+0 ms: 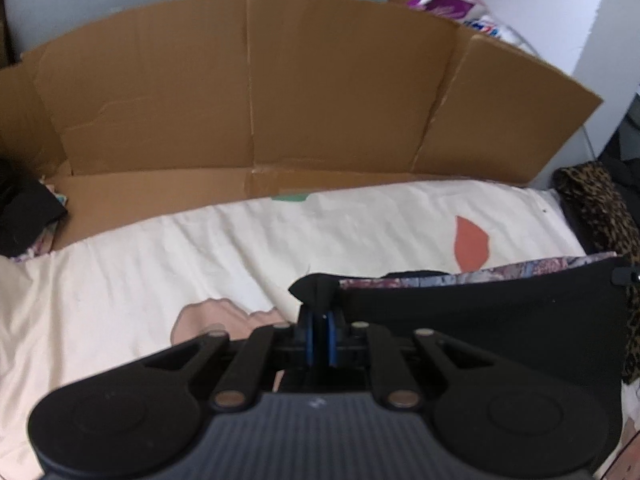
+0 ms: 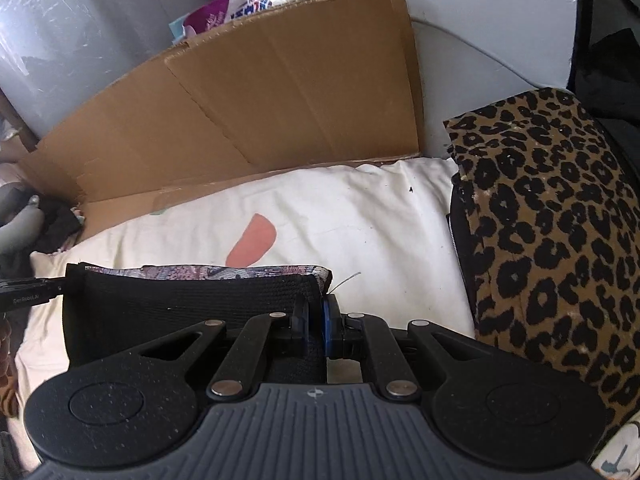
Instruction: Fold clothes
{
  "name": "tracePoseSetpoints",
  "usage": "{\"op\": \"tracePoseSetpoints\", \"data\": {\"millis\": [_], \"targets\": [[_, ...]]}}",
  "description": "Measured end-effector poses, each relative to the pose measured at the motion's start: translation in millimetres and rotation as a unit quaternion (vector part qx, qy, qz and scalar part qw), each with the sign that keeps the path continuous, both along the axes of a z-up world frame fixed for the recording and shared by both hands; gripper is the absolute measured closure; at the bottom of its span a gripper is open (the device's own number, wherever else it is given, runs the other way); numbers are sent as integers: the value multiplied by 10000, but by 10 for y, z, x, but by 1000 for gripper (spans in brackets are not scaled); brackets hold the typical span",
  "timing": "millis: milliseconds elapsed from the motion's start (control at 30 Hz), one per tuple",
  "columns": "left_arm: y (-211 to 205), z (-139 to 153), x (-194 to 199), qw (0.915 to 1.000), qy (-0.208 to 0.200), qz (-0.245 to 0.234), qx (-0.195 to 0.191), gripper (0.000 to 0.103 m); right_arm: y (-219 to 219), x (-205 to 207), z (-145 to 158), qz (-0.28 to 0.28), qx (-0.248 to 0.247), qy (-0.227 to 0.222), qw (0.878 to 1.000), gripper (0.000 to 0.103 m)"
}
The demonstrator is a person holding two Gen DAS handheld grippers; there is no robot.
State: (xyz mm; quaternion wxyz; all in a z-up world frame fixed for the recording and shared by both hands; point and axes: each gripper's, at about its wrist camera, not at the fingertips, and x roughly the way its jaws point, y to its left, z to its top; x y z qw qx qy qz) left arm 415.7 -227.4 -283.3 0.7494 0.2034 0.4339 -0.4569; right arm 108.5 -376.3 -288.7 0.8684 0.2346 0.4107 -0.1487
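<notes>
Both claws clamped | left claw (image 1: pixel 319 322), right claw (image 2: pixel 316 320) | black garment (image 2: pixel 180 300)

— What sort of place was this?
— A home, a bedroom by the look of it. A cream bedsheet (image 1: pixel 280 248) with coloured shapes covered a bed.
— Anything else?
— Flattened cardboard (image 1: pixel 248 92) stood along a white wall (image 2: pixel 480 12), a leopard-print cloth (image 2: pixel 552 216) lay beside it, household packets (image 1: pixel 444 4) behind.
</notes>
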Motion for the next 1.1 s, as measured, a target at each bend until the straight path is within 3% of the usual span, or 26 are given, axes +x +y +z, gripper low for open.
{"op": "tracePoseSetpoints", "data": {"millis": [333, 467, 600, 700, 1100], "targets": [[-209, -142, 47, 10000, -23, -68, 31, 95, -53, 153, -122, -55, -217, 234, 9995, 98], [-210, -231, 72, 9999, -2, 118, 21, 86, -132, 165, -224, -244, -21, 252, 9994, 94], [-71, -115, -18, 9995, -188, 222, -80, 85, -128, 48, -201, -334, -33, 194, 9992, 91], [43, -13, -126, 9996, -66, 184, -185, 83, -58, -23, -138, -231, -36, 106, 9997, 82], [664, 127, -792, 9981, 551, -68, -250, 82, 486, -321, -1, 533, 181, -51, 9984, 80]]}}
